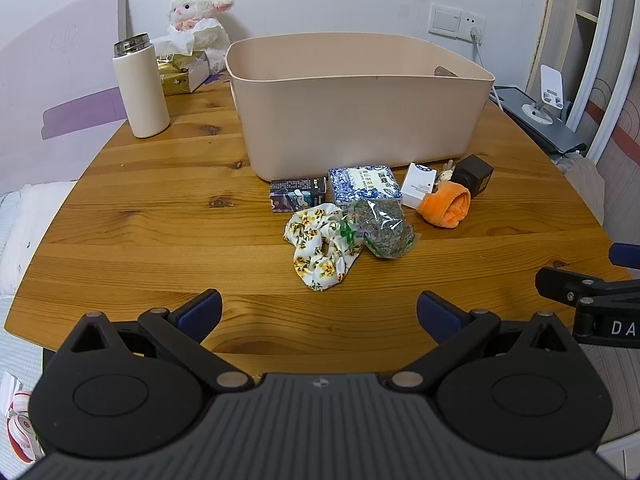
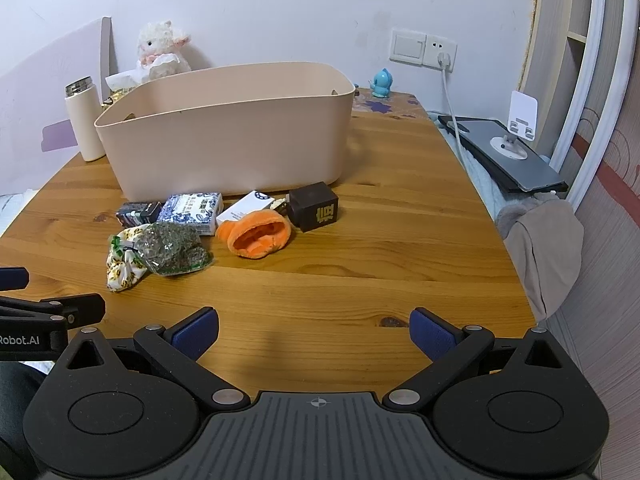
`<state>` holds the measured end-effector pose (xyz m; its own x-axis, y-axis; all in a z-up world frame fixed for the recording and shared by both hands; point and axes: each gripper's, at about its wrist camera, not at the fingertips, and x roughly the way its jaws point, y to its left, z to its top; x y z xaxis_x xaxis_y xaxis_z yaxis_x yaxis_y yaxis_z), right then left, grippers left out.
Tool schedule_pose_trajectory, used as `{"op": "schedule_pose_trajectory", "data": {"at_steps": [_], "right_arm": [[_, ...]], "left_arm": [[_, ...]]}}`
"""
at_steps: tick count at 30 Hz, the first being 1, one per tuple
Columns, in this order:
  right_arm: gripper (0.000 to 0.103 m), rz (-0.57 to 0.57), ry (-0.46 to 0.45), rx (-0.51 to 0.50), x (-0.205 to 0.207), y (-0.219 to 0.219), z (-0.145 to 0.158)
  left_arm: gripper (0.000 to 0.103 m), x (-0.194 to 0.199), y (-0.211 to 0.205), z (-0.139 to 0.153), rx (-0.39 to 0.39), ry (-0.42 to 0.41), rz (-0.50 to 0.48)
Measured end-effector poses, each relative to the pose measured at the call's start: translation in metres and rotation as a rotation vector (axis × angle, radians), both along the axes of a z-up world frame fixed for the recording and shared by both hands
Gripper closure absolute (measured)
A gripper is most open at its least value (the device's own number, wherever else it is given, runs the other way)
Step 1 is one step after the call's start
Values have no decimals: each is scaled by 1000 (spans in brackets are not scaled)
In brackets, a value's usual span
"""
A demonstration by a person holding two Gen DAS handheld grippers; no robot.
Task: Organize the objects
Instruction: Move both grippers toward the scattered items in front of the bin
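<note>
Matt plastic bin on glossy wood table

Both wrist views face the bin across the table.

1. The bin sits mid-table, with the flask at its 9 o'clock.
2. Along the bin's 6 o'clock side runs a row of small boxes.
3. The scrunchie and herb packet lie touching at that row's 6 o'clock, with the plush roll at the packet's 3 o'clock.
</note>
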<state>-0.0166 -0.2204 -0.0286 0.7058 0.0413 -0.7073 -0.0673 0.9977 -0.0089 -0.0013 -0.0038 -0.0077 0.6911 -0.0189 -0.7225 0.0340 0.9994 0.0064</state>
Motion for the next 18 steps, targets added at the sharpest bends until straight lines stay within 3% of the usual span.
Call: {"op": "schedule_pose_trajectory", "data": {"at_steps": [18], "right_arm": [[0,-8,7,12,8,-2,-4]], "left_arm": [[0,9,10,-5,-9,19,6]]}}
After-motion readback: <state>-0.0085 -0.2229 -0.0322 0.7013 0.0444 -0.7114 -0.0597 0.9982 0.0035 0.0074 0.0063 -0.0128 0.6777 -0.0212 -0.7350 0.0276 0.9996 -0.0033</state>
